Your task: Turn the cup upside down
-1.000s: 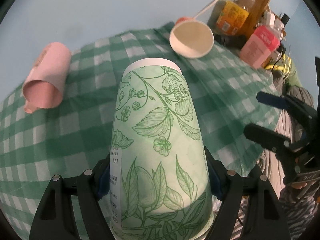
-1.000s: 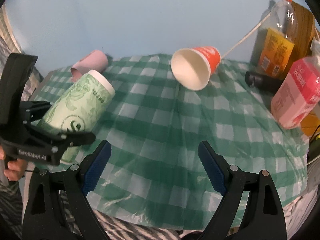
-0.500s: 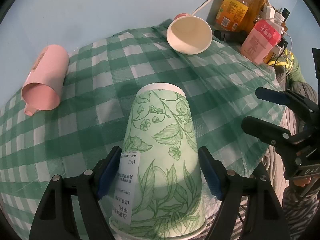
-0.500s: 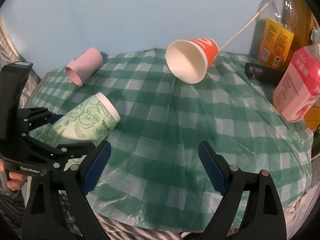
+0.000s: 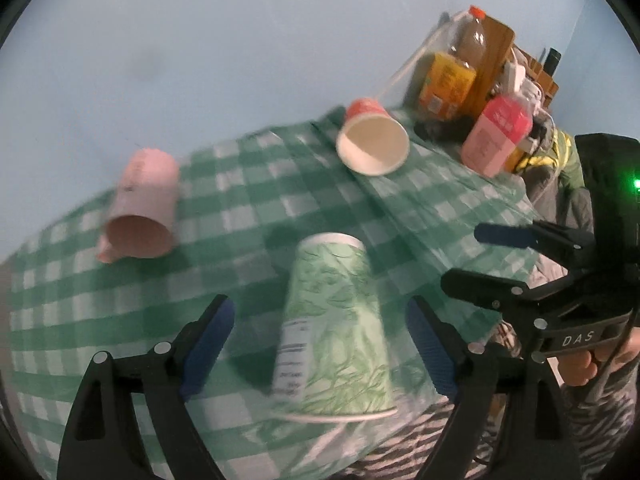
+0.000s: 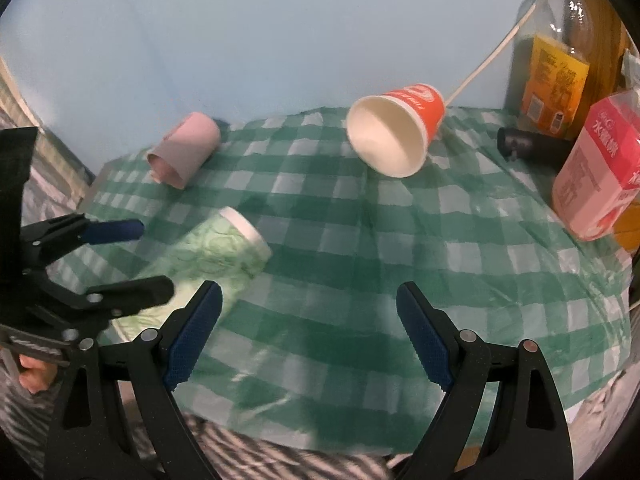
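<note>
A green leaf-print paper cup [image 5: 334, 320] stands upside down, rim on the checked cloth near the table's front edge, bottom up. It also shows in the right wrist view [image 6: 212, 256]. My left gripper [image 5: 320, 344] is open, its blue pads [image 5: 208, 340] apart from the cup on both sides. My right gripper [image 6: 308, 332] is open and empty, to the right of the cup above the cloth.
A pink cup [image 5: 144, 208] lies on its side at the back left. An orange cup [image 6: 396, 132] lies on its side at the back. A juice bottle [image 6: 556, 56], a pink carton [image 6: 596, 164] and a black object [image 6: 528, 148] stand at the right.
My left gripper has opened and let go of the green cup, which now stands inverted on the cloth. The left gripper has drawn back. The right gripper has barely moved.
</note>
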Demonstrator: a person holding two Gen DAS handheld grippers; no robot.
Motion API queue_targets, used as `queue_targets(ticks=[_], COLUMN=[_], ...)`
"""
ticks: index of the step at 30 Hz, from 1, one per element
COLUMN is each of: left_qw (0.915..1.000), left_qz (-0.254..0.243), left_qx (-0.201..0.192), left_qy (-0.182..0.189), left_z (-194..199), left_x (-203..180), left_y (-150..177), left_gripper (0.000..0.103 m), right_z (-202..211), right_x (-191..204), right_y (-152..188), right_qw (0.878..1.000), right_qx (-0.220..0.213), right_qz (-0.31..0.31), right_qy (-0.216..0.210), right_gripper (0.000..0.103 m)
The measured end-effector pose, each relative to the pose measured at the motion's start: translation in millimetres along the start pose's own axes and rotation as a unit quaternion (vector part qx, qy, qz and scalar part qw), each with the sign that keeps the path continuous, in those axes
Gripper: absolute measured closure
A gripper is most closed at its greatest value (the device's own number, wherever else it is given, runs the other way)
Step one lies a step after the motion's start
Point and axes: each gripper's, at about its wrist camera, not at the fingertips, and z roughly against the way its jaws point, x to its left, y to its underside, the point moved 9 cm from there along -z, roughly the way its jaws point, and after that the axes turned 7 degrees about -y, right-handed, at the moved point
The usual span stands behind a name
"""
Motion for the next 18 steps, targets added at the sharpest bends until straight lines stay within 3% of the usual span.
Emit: queue_targets(ticks=[8,18], left_qw=[0.9976,0.9949], left_qz=[0.024,0.071], left_qx=[-0.017,-0.001], left_qy=[-0.062,-0.072], left_z=[5.4,-21.9], left_x=[54.6,106.7], left_y=[-1.6,7.0], left_gripper=[0.014,0.014], right_z=[-26.3,-85.6], right_x=[34.7,58.3], right_y=[-10.8,-7.5], right_qw=[0.997,0.985], right_qx=[0.038,0.094], right_qz=[-0.063,-0.13], right_qy=[-0.034,-0.066], right_gripper=[0.015,0.015])
